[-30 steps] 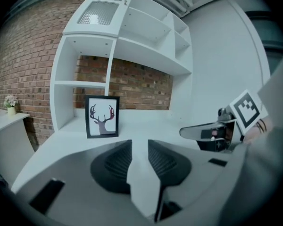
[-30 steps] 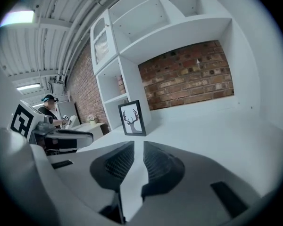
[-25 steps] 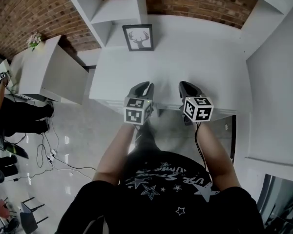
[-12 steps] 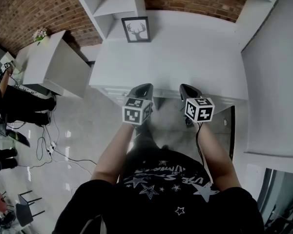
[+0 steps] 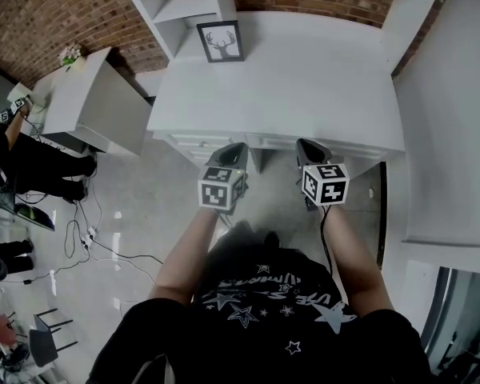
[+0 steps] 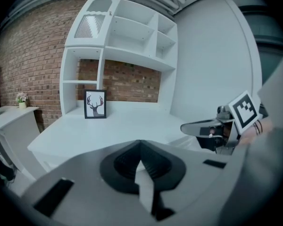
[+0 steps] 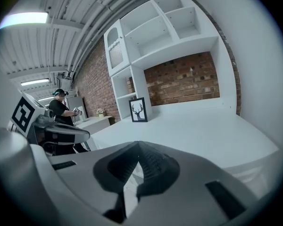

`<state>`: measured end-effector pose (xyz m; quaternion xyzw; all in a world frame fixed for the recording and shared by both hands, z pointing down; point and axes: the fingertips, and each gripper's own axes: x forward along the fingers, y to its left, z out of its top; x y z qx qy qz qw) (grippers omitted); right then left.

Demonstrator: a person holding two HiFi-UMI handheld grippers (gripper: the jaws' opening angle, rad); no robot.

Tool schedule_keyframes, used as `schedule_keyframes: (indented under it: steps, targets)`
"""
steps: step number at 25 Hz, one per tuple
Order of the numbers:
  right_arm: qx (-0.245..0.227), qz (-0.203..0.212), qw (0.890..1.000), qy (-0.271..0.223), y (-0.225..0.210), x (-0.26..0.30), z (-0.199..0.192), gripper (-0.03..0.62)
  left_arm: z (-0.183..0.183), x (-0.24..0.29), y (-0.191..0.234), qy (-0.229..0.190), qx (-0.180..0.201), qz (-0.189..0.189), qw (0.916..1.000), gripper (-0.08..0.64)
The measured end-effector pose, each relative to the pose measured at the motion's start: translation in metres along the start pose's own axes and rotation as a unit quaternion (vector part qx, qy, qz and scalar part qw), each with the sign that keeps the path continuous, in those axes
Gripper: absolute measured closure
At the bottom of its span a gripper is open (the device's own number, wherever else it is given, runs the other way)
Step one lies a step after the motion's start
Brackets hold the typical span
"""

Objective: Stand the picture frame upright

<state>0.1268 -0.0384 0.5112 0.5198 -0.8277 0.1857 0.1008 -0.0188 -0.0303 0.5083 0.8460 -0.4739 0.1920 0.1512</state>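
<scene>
Head view — picture frame (image 5: 221, 41) upright beside shelf unit (image 5: 172, 10); left gripper (image 5: 235, 148) and right gripper (image 5: 307, 145) — fingers pressed together.

A white desk (image 5: 304, 94) backed by white shelves (image 5: 172, 6) and a brick wall (image 5: 32, 22) — small flowers (image 5: 70, 54) on the side cabinet (image 5: 88, 106).

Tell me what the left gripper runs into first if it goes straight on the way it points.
The left gripper would probably meet the white desk top near its front edge; depth is unclear. The picture frame stands further back, left of that line.
</scene>
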Motion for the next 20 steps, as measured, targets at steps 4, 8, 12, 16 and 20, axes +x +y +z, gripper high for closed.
schedule_keyframes:
  steps: [4, 8, 12, 16, 20]
  targets:
    - [0.005, -0.010, 1.000, 0.002, -0.004, -0.007, -0.009, 0.577, -0.009, -0.001, -0.003, 0.011, -0.009, -0.001, 0.9999, 0.541]
    - [0.014, -0.023, 1.000, 0.001, -0.006, -0.014, -0.018, 0.578, -0.021, -0.001, -0.002, 0.026, 0.004, -0.009, 0.9996, 0.541]
    - [0.011, -0.028, 1.000, 0.003, -0.003, -0.024, -0.024, 0.577, -0.029, -0.007, -0.002, 0.024, -0.004, -0.013, 0.9996, 0.541]
    - [0.004, -0.030, 1.000, 0.004, 0.018, -0.036, -0.032, 0.578, -0.042, -0.026, -0.002, 0.027, -0.014, -0.018, 0.9994, 0.541]
    - [0.010, -0.035, 0.999, 0.005, 0.047, -0.047, -0.042, 0.578, -0.056, -0.053, 0.004, 0.026, -0.018, -0.024, 0.9992, 0.541]
